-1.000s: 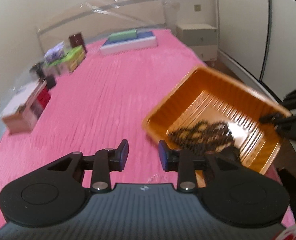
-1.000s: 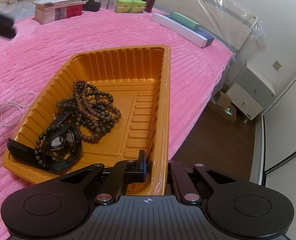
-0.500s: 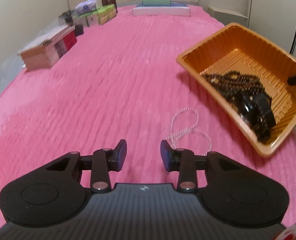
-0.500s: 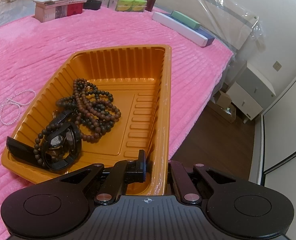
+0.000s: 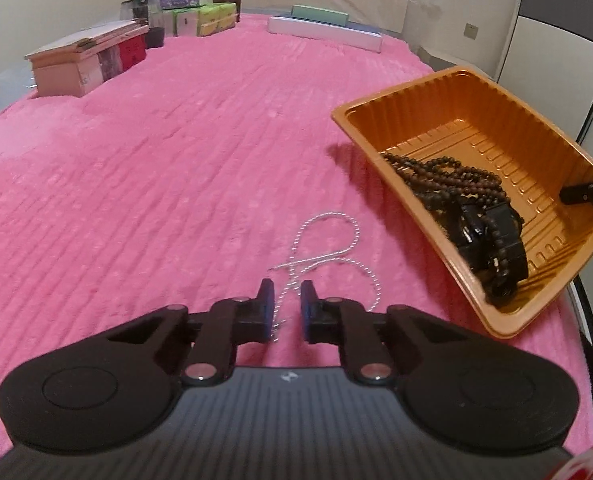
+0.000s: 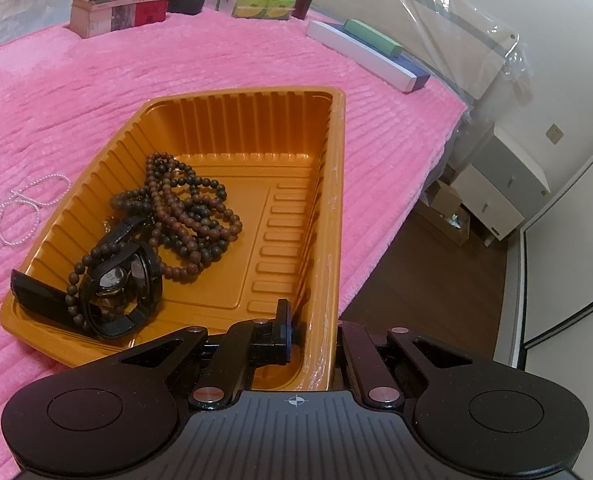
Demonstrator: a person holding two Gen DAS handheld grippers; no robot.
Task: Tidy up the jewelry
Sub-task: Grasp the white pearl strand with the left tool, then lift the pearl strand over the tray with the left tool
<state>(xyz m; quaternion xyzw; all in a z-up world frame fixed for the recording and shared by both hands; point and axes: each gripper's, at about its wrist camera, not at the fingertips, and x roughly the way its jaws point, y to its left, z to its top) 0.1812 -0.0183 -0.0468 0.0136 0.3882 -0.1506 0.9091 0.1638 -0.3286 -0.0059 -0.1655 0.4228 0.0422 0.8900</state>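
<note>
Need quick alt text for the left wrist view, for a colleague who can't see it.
The left gripper, fingers apart, straddles a thin silver bead chain on the pink bedspread. An orange tray at right holds dark beads.

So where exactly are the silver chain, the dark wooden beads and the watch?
silver chain (image 5: 328,258): left wrist view, on its crossing strands.
dark wooden beads (image 6: 194,216): right wrist view, middle of the pile.
watch (image 6: 116,280): right wrist view, on its face.
</note>
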